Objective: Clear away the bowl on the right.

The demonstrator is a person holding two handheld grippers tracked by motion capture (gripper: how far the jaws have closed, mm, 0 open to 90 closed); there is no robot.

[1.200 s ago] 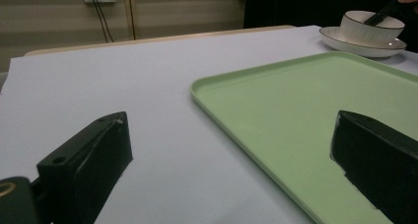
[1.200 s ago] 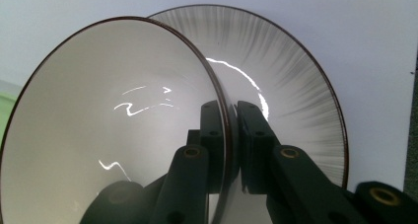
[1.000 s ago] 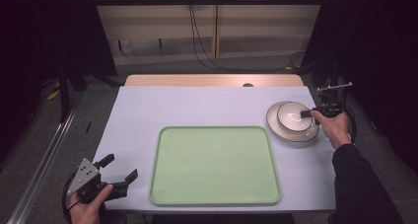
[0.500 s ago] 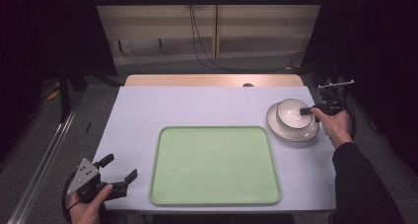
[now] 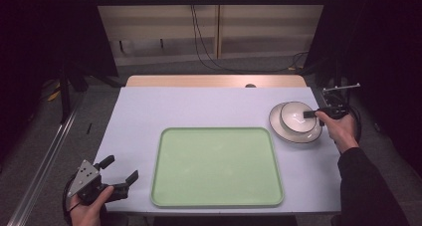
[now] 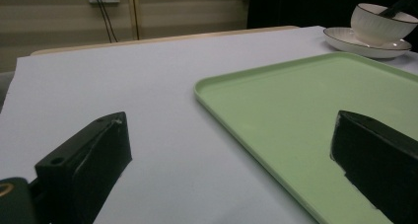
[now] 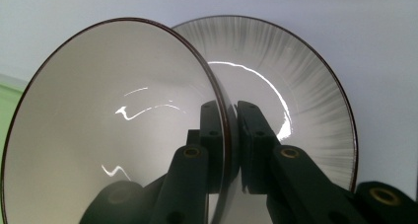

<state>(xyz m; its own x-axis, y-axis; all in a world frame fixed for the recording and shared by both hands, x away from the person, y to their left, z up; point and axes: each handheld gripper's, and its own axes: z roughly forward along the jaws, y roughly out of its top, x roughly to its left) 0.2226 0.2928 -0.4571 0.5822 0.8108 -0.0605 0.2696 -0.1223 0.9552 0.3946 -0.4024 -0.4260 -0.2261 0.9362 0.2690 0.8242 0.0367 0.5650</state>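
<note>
The right gripper (image 7: 228, 135) had its jaws pinched tight on the thin rim of a glossy, dark-edged white bowl (image 5: 297, 118), which sat on a ribbed round saucer (image 5: 281, 132) at the table's right edge. The left gripper (image 5: 119, 175) gaped wide, empty, beside a smooth green tray (image 5: 217, 166).

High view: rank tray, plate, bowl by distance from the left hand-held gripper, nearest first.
From the left hand-held gripper at the table's near left corner:
1. Green tray: centre of the table, its near left corner just beside the jaws.
2. Plate: far right.
3. Bowl: resting on the plate, so nearly level with it.
</note>
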